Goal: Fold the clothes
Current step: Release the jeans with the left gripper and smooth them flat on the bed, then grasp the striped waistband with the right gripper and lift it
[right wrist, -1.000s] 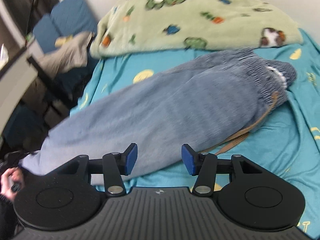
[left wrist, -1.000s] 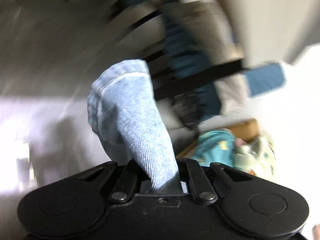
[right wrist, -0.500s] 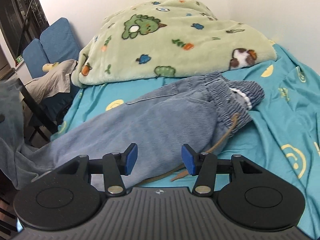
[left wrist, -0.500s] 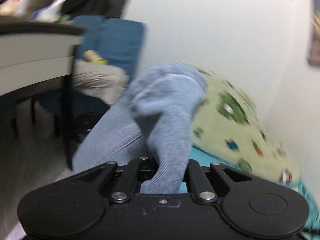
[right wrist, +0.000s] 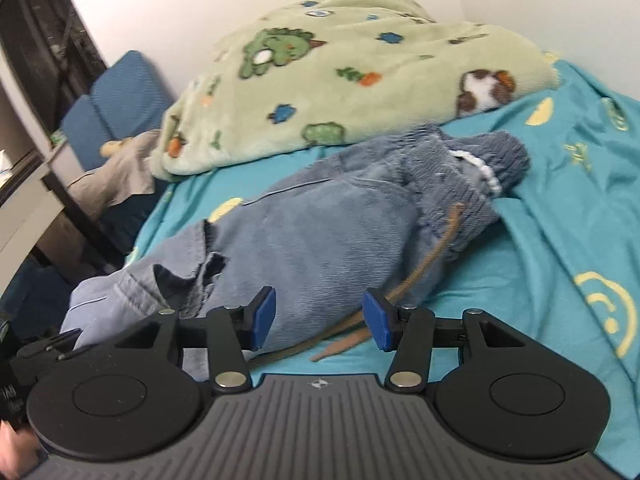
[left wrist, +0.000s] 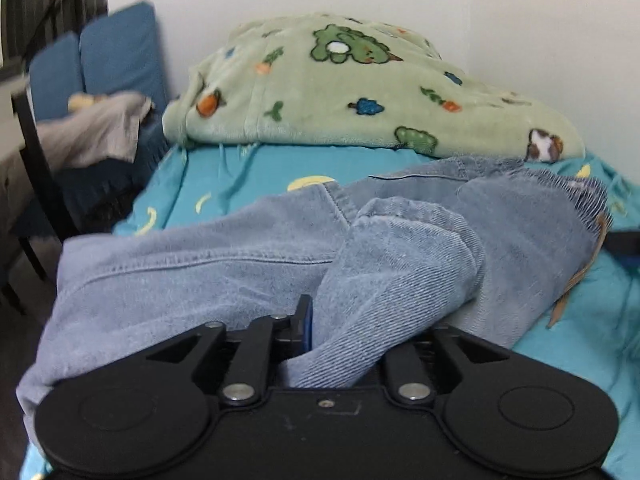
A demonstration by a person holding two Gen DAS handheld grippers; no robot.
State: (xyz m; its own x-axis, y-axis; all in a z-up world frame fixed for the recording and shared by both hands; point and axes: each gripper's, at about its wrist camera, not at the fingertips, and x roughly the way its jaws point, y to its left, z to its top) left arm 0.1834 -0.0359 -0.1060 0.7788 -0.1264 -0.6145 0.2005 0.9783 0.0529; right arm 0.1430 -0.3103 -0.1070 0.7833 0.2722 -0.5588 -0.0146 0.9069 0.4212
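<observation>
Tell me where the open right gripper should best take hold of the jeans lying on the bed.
Probably the waistband end, approached from the near edge with the right gripper. That bunched band stands up off the sheet, giving a ridge to pinch, while the middle lies flat. The left gripper already clamps the leg end, so this leaves both ends held.

From my feed, a green blanket (left wrist: 360, 92) with cartoon prints was heaped at twelve o'clock on the teal sheet (right wrist: 560, 216). At ten o'clock stood blue cushions (left wrist: 116, 48), with a grey cloth (left wrist: 92, 132) draped beneath them.
</observation>
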